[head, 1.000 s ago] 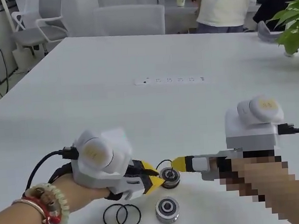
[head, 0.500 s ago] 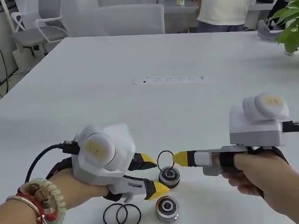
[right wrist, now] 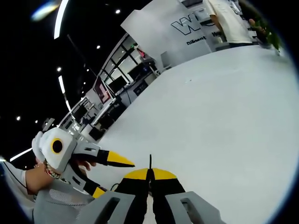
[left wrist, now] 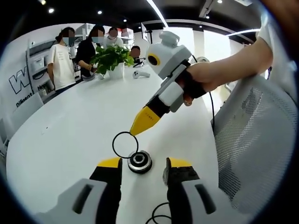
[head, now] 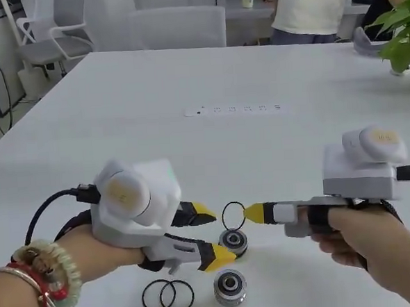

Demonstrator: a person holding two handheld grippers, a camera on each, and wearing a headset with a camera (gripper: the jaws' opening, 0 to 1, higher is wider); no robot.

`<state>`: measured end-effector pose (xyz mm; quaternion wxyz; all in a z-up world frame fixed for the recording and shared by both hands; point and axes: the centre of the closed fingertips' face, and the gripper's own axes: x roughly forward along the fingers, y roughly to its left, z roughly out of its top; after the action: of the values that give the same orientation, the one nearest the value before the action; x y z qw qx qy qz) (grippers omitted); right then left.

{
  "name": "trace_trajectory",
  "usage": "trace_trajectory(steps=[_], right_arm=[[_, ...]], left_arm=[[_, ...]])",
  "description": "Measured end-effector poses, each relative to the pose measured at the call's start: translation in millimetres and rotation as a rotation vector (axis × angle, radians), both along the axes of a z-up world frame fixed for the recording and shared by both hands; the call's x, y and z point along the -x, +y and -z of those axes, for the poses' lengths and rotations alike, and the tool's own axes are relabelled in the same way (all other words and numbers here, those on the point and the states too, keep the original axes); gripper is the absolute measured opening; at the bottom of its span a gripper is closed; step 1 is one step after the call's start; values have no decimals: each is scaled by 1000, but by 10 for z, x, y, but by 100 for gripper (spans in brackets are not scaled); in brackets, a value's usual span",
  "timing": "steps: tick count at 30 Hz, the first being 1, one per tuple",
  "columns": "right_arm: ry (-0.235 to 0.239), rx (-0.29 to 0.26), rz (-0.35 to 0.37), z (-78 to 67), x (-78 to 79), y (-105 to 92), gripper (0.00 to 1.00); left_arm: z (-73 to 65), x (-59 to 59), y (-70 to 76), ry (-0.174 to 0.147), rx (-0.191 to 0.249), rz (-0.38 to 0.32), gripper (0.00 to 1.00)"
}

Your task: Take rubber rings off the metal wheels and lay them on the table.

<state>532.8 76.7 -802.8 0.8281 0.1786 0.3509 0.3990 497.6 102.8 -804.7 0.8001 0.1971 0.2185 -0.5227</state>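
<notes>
White desk stretches away to its far edge (head: 186,78), and your work sits close to the near edge. Your right gripper (head: 249,212) has its fingers pressed together on a rubber ring (head: 223,216), which hangs upright just above the metal wheel (head: 233,241), while the spread fingers of your left gripper (head: 217,236) stand either side of that wheel. Two rings (head: 168,295) lie flat nearer that edge beside a second wheel (head: 229,288), towards your left hand, so you will likely need to carry the held ring that way and tip it flat.

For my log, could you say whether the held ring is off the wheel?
Off: the right tongs pinch the ring upright, not around the wheel.
</notes>
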Motion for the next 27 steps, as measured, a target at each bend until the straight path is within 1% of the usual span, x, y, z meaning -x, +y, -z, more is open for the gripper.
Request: trace_trajectory(steps=[2,8,10,12,14,15,16,17,18,19,21,24,25,27], right_arm=[[-1,-3,5,-6,-13,-16,0],[-4,-14,20,-39,-23,-33,0],[-6,-16,22,-52,-17,-33,0],[-9,-21,25,-72,-13,-31,0],[-10,-26,28,-86,-14,-28,0],[-11,-26,27,-92,-7,-26,0],[-11,-26,27,-93,-5,-26,0],[-13,-24,26,-99,5,-23,0],[-14,-23,25,-102,9,-22,0],[-16,-22,24,-108,15,-21,0],[-18,-23,25,-119,18,-20,0],[-18,-25,22,-130,31,-12,0],[-21,-24,20,-134,36,-10,0],[-22,-23,18,-139,41,-5,0]], left_arm=[[-11,18,-5,5,-1,7,36],[-77,58,-16,-9,-15,27,40],[-102,69,-24,-11,-13,32,41],[-154,85,-39,-10,-1,39,43],[-229,89,-65,-6,29,34,43],[-276,102,-91,12,54,28,43],[-290,111,-97,17,59,31,44],[-331,123,-104,21,64,37,44],[-361,128,-106,17,64,39,45],[-411,129,-108,2,65,41,45],[-473,132,-95,-11,67,42,47],[-532,162,-55,3,75,40,50],[-551,175,-41,2,75,40,51],[-620,214,4,-17,73,44,52]])
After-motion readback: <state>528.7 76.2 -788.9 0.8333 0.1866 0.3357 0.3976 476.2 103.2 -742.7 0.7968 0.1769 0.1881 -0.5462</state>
